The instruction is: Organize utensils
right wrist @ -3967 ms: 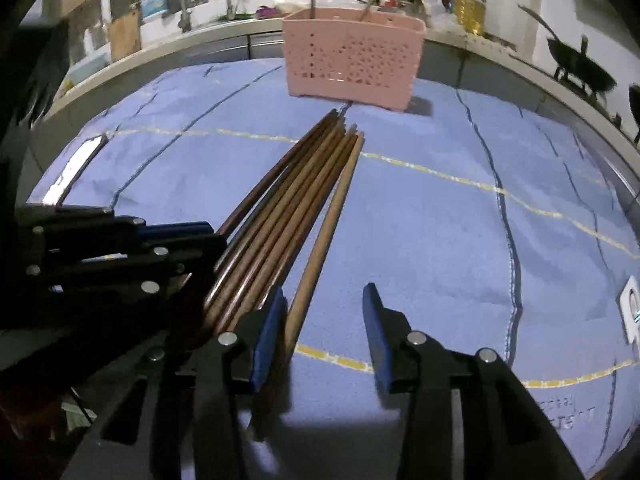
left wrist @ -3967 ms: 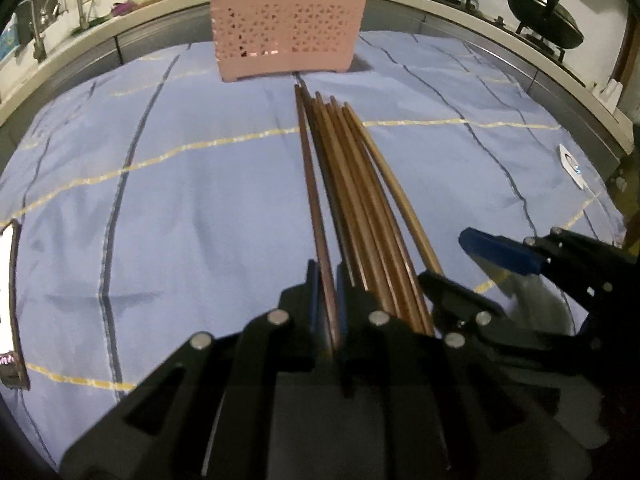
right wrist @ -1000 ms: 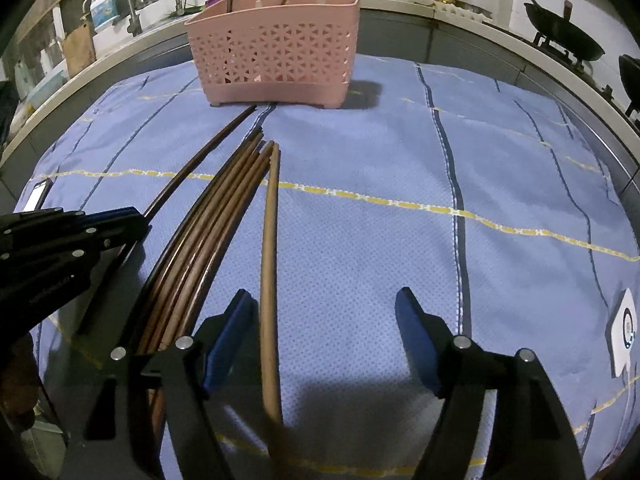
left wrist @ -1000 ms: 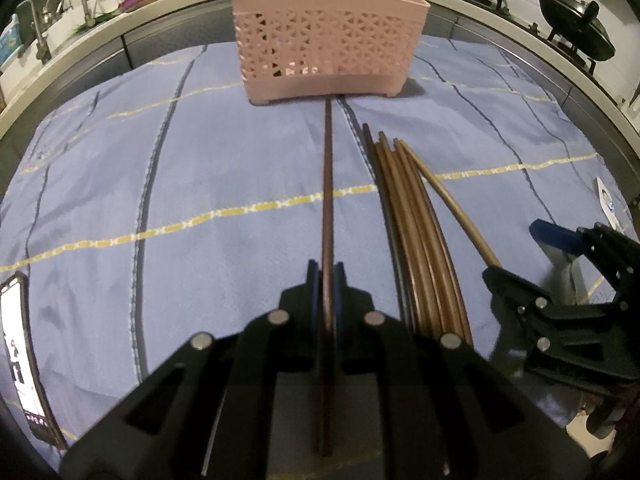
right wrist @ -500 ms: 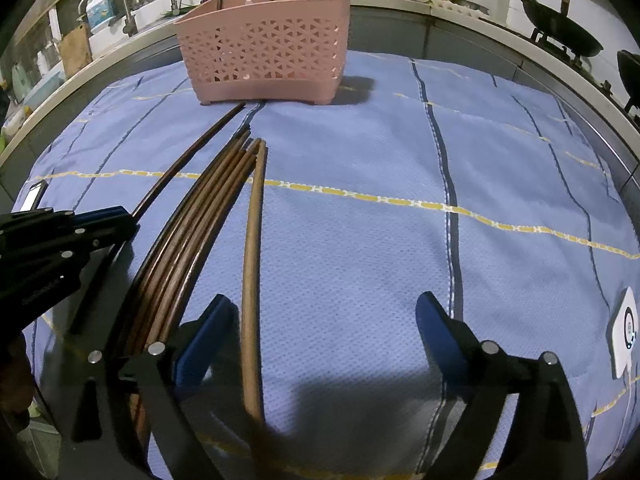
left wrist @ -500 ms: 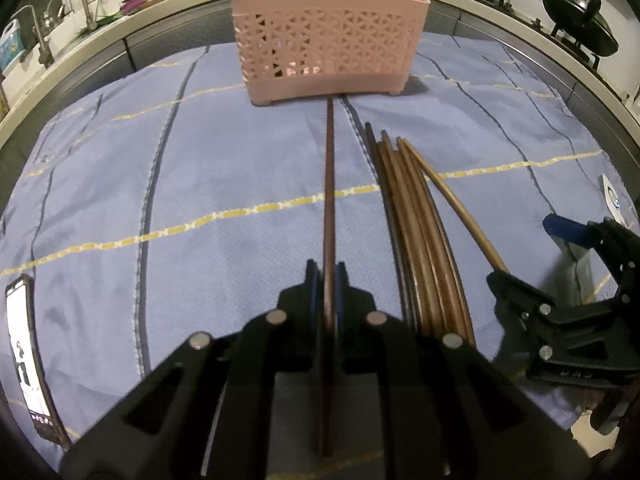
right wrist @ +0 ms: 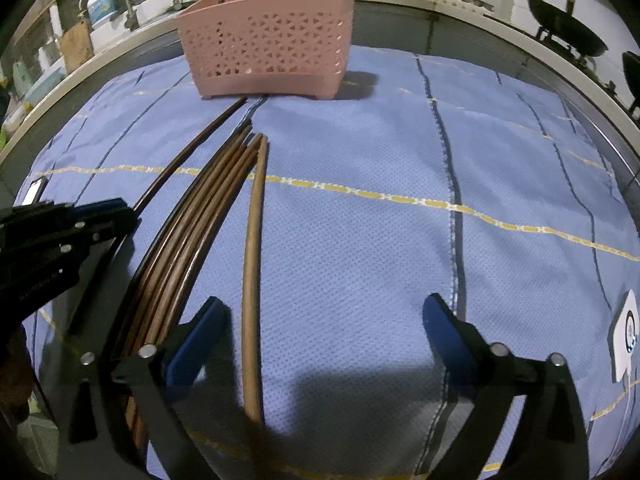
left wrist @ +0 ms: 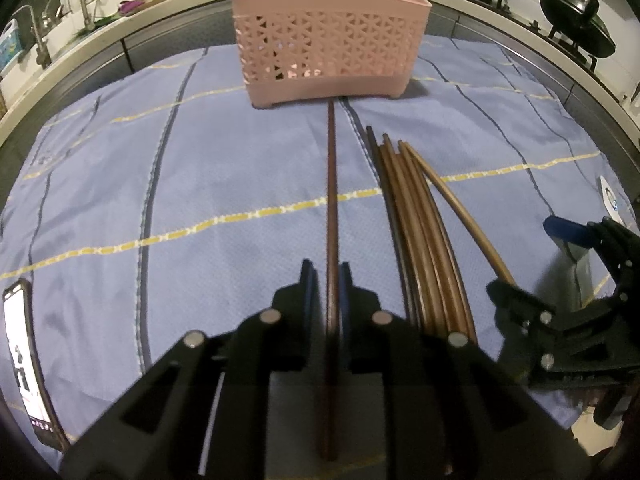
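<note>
My left gripper (left wrist: 326, 276) is shut on a dark brown chopstick (left wrist: 331, 184) whose tip points at the foot of the pink perforated basket (left wrist: 332, 36). The basket holds a few utensils upright. A bundle of several brown chopsticks (left wrist: 416, 232) lies on the cloth to the right, with one lighter chopstick (left wrist: 460, 208) splayed off it. My right gripper (right wrist: 324, 320) is open wide, its fingers on either side of the lighter chopstick (right wrist: 254, 256); the bundle (right wrist: 192, 232) lies just left of it. The left gripper (right wrist: 100, 220) and held chopstick (right wrist: 188, 152) show at left.
A blue cloth (left wrist: 200, 184) with yellow and dark stripes covers the counter. A phone (left wrist: 28, 360) lies at the cloth's left edge and a small white tag (right wrist: 626, 336) at its right edge. A sink with taps (left wrist: 48, 28) is behind at left, woks (left wrist: 572, 28) at right.
My left gripper has pulled one chopstick away from the bundle and moved it towards the basket. My right gripper has opened wider around the lighter chopstick.
</note>
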Tool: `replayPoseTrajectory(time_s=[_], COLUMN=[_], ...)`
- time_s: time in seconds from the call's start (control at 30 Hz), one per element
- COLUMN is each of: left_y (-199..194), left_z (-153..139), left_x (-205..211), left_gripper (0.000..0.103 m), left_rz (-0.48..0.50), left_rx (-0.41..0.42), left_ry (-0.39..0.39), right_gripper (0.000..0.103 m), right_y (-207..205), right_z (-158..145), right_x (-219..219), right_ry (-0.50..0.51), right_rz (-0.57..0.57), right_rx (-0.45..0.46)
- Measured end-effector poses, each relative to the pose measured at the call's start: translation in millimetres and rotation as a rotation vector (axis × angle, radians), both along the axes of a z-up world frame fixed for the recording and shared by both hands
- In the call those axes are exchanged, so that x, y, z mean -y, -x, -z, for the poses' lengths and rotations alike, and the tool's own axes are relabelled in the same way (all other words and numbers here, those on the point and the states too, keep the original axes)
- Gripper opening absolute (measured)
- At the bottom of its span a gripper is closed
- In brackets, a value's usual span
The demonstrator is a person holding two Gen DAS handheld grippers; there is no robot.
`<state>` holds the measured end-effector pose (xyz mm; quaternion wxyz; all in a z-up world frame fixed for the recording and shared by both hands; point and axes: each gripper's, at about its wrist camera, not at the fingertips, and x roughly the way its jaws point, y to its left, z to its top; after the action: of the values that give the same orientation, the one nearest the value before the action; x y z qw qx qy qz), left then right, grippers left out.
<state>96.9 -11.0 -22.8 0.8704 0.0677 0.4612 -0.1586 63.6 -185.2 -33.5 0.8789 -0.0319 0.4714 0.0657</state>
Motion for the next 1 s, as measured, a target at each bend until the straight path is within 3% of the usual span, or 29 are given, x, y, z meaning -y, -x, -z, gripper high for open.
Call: replayPoseTrajectory(time_s=[0.4,0.93,1.0], left_y=[1,-5,-10], left_z=[0,-2,-2], left_x=[-1,6,8], left_gripper=[0.016,0.032,0.032], left_rz=[0.003,-0.003,-0.001], left_rx=[0.008,0.017,0.018], left_ry=[0.002,-0.041,-0.047], right_gripper=[0.1,0.1,0.094], right_y=[2,-6,-10], right_z=[1,0,-1], right_x=[1,1,1], right_ry=[-0.001,0.003,0.003], right_rz=[-0.016,-0.03,-0.032], right_rx=[0.022,-0.003,-0.003])
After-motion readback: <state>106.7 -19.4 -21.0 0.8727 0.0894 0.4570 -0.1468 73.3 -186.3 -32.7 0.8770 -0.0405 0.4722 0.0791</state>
